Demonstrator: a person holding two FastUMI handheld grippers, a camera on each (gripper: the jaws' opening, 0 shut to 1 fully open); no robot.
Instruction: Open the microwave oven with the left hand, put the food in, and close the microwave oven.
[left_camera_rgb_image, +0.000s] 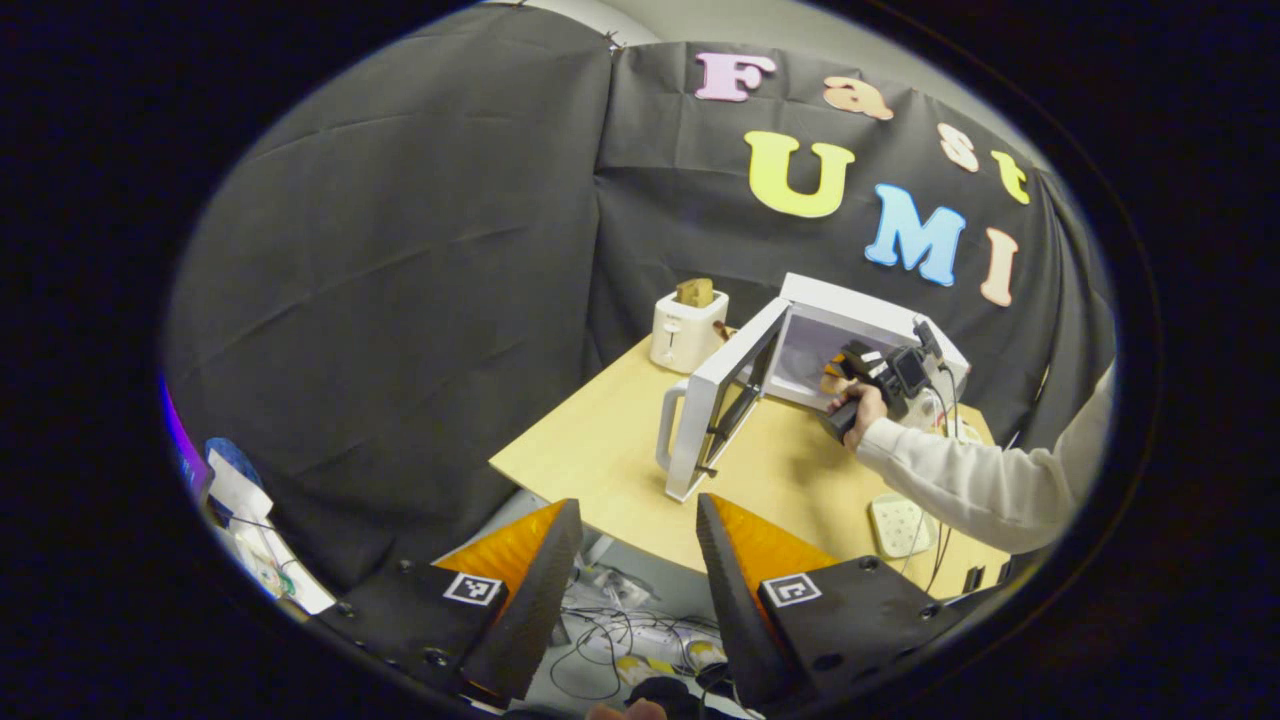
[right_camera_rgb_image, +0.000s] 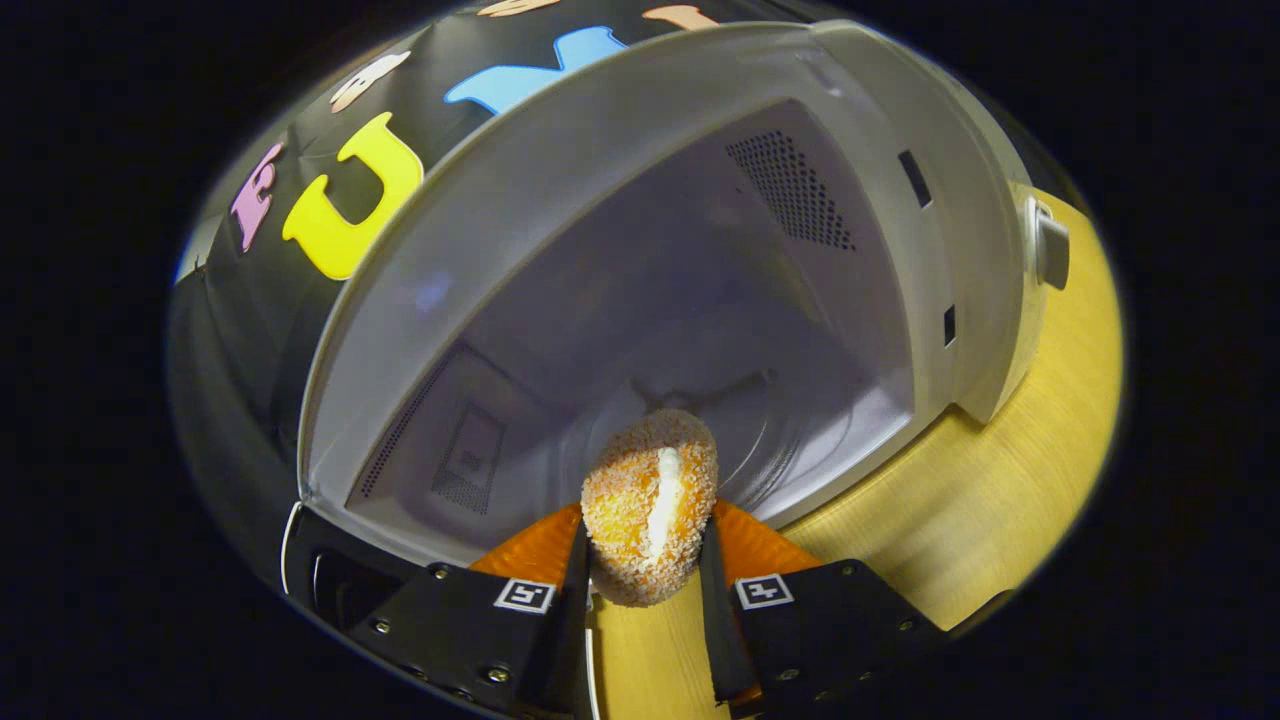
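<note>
- One microwave oven (left_camera_rgb_image: 860, 330) stands on one light wooden table (left_camera_rgb_image: 600, 450); its door (left_camera_rgb_image: 715, 405) is swung wide open, with the white handle at the outer edge.
- One piece of food (right_camera_rgb_image: 650, 505), a crumb-coated roll with a white stripe down its middle, is pinched between both fingers of the right gripper (right_camera_rgb_image: 645, 570), just at the mouth of the oven cavity (right_camera_rgb_image: 640, 330), above the table's edge.
- In the left gripper view the right gripper (left_camera_rgb_image: 865, 370) shows farther off at the oven opening, held by one hand (left_camera_rgb_image: 862, 408) in a pale sleeve (left_camera_rgb_image: 985, 480).
- The left gripper (left_camera_rgb_image: 640, 560) hangs well back from the table with its fingers spread apart and nothing between them.
- One white toaster (left_camera_rgb_image: 688, 330) stands at the far corner of the table, to the left of the oven, with one brown slice poking out of its top.
- One white power strip (left_camera_rgb_image: 900, 525) lies on the table near the sleeve.
- Cables (left_camera_rgb_image: 610, 640) lie tangled on the floor below the table.
- Each gripper carries two square black-and-white marker tags, one per finger; they hold no readable writing.
- No brand or label on the oven or toaster is legible.
</note>
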